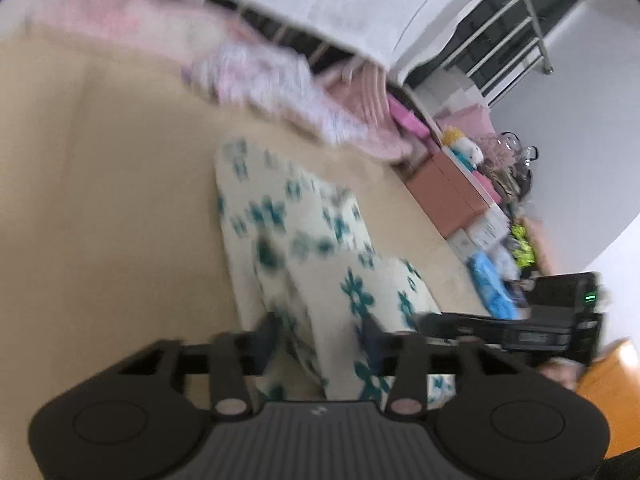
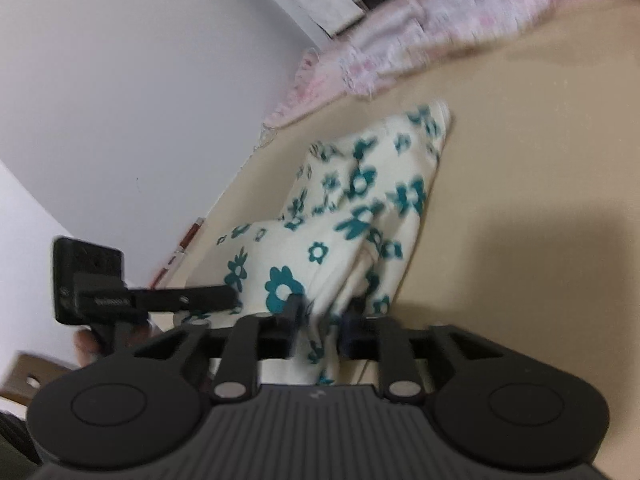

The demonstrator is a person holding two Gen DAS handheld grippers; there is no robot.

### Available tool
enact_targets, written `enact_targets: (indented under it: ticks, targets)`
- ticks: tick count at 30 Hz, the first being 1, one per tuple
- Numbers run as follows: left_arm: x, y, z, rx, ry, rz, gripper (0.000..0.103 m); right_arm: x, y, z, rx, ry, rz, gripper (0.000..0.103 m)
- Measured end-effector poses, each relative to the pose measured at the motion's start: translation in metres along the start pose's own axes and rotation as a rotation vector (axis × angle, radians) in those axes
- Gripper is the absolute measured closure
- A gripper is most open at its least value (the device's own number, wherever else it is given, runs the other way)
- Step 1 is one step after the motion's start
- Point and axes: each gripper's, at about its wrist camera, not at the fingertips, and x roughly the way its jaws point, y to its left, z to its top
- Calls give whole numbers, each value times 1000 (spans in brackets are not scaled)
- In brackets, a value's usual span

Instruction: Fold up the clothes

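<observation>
Beige bed surface (image 1: pixel 120 200); cream teal-flowered garment (image 1: pixel 288 236) lying on it, pink clothes (image 1: pixel 280 88) at far edge.

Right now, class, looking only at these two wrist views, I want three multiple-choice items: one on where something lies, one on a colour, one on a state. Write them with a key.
1. Where does the pink patterned garment lie relative to the floral garment?
A. Beyond it, toward the far edge of the beige surface
B. Underneath it
C. Between the right tool's fingers

2. What colour are the flowers on the floral garment?
A. Red
B. Teal
C. Yellow

3. What is the state of the right tool?
A. Wide open, away from any cloth
B. Shut on the floral garment
C. Shut on a cardboard box

Key: 1 A, the pink cloth lies farther off, with bare beige surface between the two garments. 2 B, teal blooms on cream fabric show in both views. 3 B, floral cloth is pinched between its fingers; the left tool also has this cloth between its fingers.
</observation>
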Motion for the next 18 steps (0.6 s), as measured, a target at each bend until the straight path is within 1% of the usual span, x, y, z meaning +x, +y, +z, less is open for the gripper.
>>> enact_targets:
  ticks: [1, 3, 4, 5, 6, 7, 8, 9, 10, 11, 12, 14, 15, 16, 17, 18]
  targets:
    - [-9, -4, 3, 34, -43, 25, 51, -9, 7, 3, -40, -29, -34, 51]
    - [-23, -14, 10, 75, -134, 68, 53, -29, 24, 6, -144, -126, -127, 52]
    - [-26, -20, 13, 95, -172, 84, 56, -33, 35, 8, -207, -169, -171, 53]
    - [-24, -29, 14, 127, -192, 91, 67, -37, 46, 10, -270, -213, -216, 59]
    - [-19, -39, 13, 167, -199, 99, 73, -39, 59, 10, -343, -249, -256, 64]
    - [-11, -48, 10, 217, -192, 113, 81, -35, 72, 8, -427, -264, -294, 77]
    - [-2, -58, 4, 280, -177, 134, 81, -24, 87, 5, -509, -264, -337, 85]
    - [8, -64, -4, 343, -162, 159, 82, -14, 98, 2, -568, -259, -366, 90]
    - [17, -66, -13, 393, -155, 184, 83, -4, 104, -1, -593, -247, -372, 93]
    - [26, -68, -22, 442, -148, 208, 83, 9, 106, -5, -594, -227, -373, 94]
    - [34, -68, -29, 469, -142, 225, 84, 22, 104, -9, -578, -199, -376, 95]
    - [46, -58, -40, 444, -132, 235, 85, 46, 92, -17, -518, -147, -410, 98]
    - [50, -53, -44, 415, -130, 232, 85, 55, 84, -23, -482, -147, -429, 99]
    - [50, -48, -44, 363, -131, 220, 85, 55, 79, -28, -455, -170, -434, 99]
    - [49, -47, -43, 334, -126, 217, 84, 48, 79, -29, -438, -181, -429, 99]
    - [47, -48, -42, 331, -121, 221, 84, 42, 78, -30, -422, -192, -423, 99]
